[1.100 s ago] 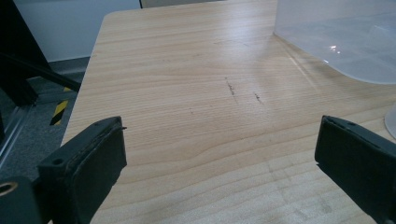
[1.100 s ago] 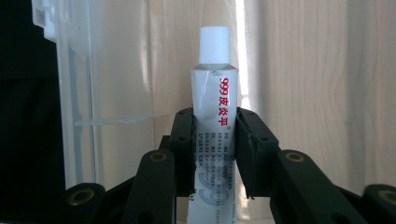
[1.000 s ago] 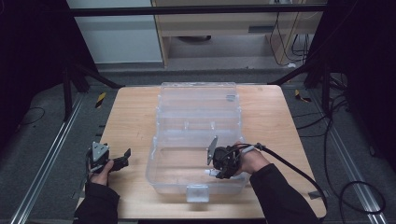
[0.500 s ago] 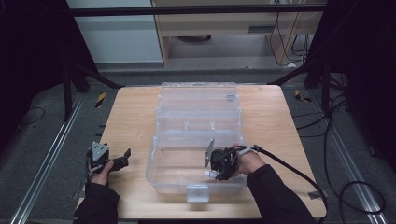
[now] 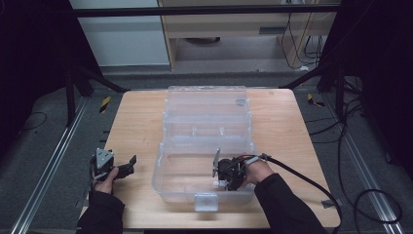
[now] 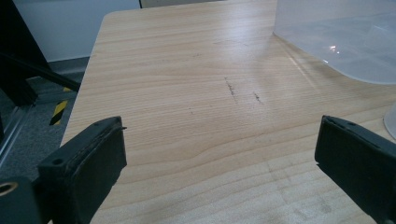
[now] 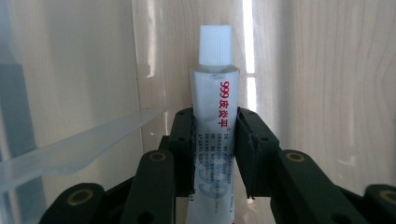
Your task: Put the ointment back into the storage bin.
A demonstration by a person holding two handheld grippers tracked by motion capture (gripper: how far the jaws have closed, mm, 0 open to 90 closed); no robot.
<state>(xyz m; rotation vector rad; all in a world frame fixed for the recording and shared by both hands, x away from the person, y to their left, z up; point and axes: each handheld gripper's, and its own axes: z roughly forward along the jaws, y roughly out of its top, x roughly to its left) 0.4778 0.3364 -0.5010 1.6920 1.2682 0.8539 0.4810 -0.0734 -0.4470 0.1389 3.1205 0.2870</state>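
Note:
A clear plastic box [image 5: 165, 146] lies open on the wooden table [image 5: 131, 122], lid folded back. My right gripper [image 5: 225, 181] reaches down into the near compartment, shut on a white tube [image 7: 215, 93] with red lettering and a ribbed white cap. The black pads [image 7: 183, 140] press the tube's body from both sides, cap pointing away towards the box floor. A bit of the tube [image 5: 221, 183] shows below the jaws in the high view. My left gripper [image 5: 129, 165] rests at the table's near left, open with nothing between its jaws [image 6: 219, 158].
The box's latch [image 5: 205, 201] sits at the near wall. A clear divider [image 7: 79, 144] runs left of the tube. A corner of the box [image 6: 345, 42] lies ahead and right of the left gripper. Black frame legs and cables surround the table.
The right gripper with the tube has shifted slightly left and towards the box's near wall. The left gripper has stayed still.

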